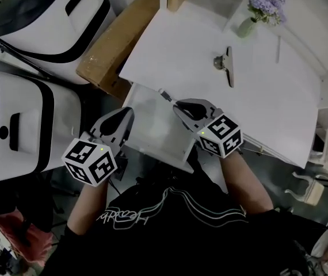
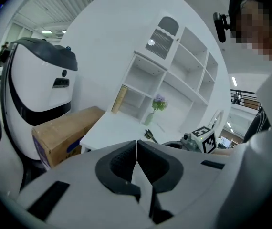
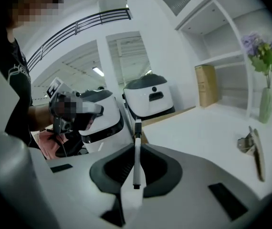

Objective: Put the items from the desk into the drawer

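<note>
The pen (image 3: 135,151) is clamped between the jaws of our right gripper (image 3: 136,168). Its long axis runs along the line the jaws point, with its far end sticking out past the tips. In the head view the pen (image 1: 165,95) hangs over the open drawer (image 1: 152,128), near the edge of the desk (image 1: 181,50). From here we judge the next move to be mostly a release straight down, since the drawer lies below the jaws, not ahead of them. The right jaws stand narrow, closed on the pen's slim barrel.

A metal clip (image 1: 227,65) lies on the desk, beyond and to the right of our right gripper (image 1: 176,104), its long axis running away from us. The right hand is the nearer one to it.

Our left gripper (image 2: 137,151) has its jaws pressed together with nothing between them. In the head view this left gripper (image 1: 128,115) hovers at the drawer's left side.
</note>
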